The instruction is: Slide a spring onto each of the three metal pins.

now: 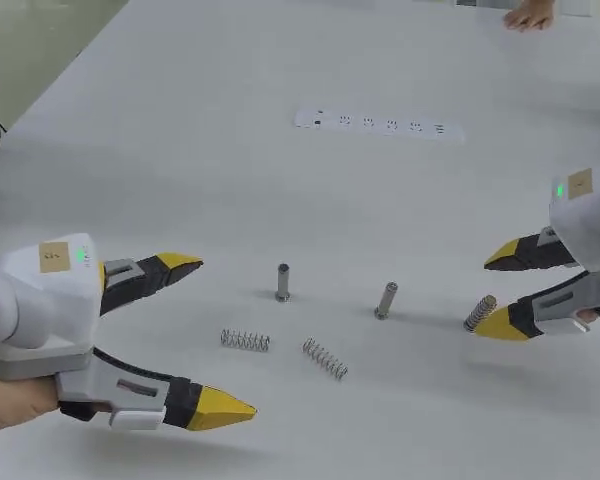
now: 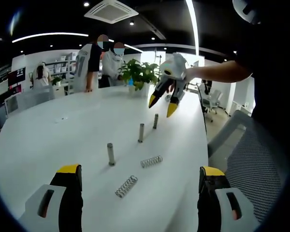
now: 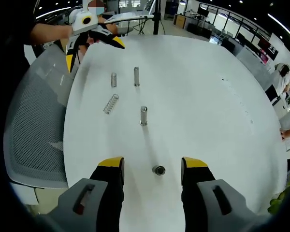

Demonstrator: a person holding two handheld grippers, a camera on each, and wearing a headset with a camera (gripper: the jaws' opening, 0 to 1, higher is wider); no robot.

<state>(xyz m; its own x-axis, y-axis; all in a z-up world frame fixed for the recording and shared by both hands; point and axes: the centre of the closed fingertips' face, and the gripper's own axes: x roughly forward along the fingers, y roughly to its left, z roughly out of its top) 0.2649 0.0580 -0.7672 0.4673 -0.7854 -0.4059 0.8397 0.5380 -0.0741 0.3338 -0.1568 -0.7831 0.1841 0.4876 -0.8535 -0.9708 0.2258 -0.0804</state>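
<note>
Two bare metal pins (image 1: pixel 283 282) (image 1: pixel 386 300) stand upright on the white table (image 1: pixel 180 150). A third pin (image 1: pixel 480 312) further right wears a spring. Two loose springs (image 1: pixel 245 341) (image 1: pixel 325 358) lie in front of the bare pins. My right gripper (image 1: pixel 498 292) is open, its yellow tips either side of the sprung pin (image 3: pixel 158 170). My left gripper (image 1: pixel 205 337) is open and holds nothing, left of the loose springs (image 2: pixel 126 186) (image 2: pixel 152 161). In the left gripper view, the pins (image 2: pixel 110 153) (image 2: pixel 141 132) stand ahead of it.
A white power strip (image 1: pixel 380 124) lies further back on the table. A person's hand (image 1: pixel 528 15) rests at the far edge. A mesh chair (image 3: pixel 34 130) stands by the near table edge. People and a plant (image 2: pixel 140 72) are at the far end.
</note>
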